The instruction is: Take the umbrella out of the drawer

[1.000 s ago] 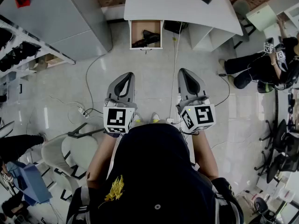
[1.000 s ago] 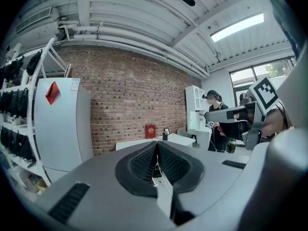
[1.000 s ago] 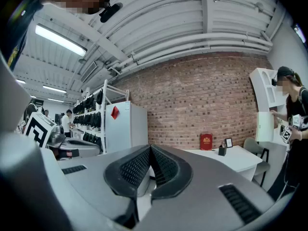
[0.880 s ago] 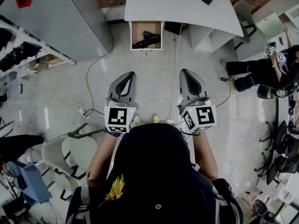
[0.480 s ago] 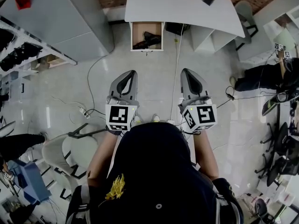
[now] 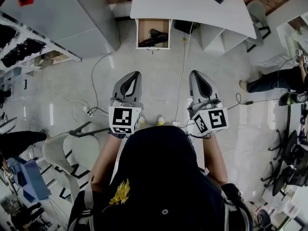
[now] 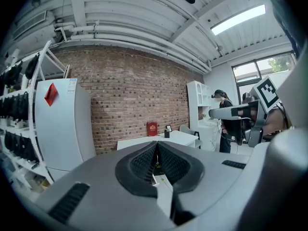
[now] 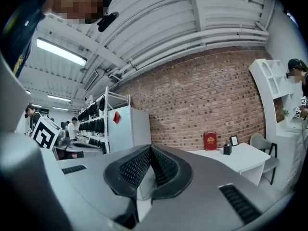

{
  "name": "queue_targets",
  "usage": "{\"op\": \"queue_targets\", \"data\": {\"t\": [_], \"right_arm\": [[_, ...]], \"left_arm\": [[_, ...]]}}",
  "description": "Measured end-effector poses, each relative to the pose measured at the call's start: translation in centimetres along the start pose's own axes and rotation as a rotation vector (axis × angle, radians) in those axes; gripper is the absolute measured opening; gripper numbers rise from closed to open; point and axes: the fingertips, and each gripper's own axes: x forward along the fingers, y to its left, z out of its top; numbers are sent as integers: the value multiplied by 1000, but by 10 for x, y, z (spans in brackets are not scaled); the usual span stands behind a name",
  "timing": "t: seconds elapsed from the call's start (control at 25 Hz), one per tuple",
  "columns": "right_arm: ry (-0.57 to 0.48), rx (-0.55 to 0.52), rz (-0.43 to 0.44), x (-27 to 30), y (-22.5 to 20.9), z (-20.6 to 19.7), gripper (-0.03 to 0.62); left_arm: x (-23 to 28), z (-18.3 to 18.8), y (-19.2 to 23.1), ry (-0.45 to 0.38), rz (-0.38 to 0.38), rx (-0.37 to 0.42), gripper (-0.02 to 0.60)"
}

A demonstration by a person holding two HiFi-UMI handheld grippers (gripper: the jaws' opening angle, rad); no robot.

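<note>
A wooden drawer stands pulled out from under the white desk at the top of the head view. A black folded umbrella lies inside it. My left gripper and right gripper are held side by side well short of the drawer, both pointing toward it. Both are shut with their tips together and nothing between them. In the left gripper view the left gripper faces the desk; in the right gripper view the right gripper faces the desk and brick wall.
A white cabinet stands left of the drawer, with a shelf rack of dark items beside it. Cables run over the floor between me and the desk. A chair is at my left; a person sits at right.
Both grippers and I have moved a little toward the desk; the drawer sits higher in the head view. The person at right has shifted.
</note>
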Motion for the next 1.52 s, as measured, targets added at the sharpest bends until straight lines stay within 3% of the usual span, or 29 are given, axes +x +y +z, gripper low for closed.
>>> {"op": "queue_targets", "data": {"t": [0.8,1.12,1.52], "right_arm": [[56,71,84,-22,-39,-36,28],[96,77,81,-15,-42,-50,28],[113,38,25,20,-45,-50,28]], "left_arm": [[3,-10,-44,65,84,8,18],[11,-17,-34,78,91,-5,18],[44,-20,10,45,74,-31,18]]}}
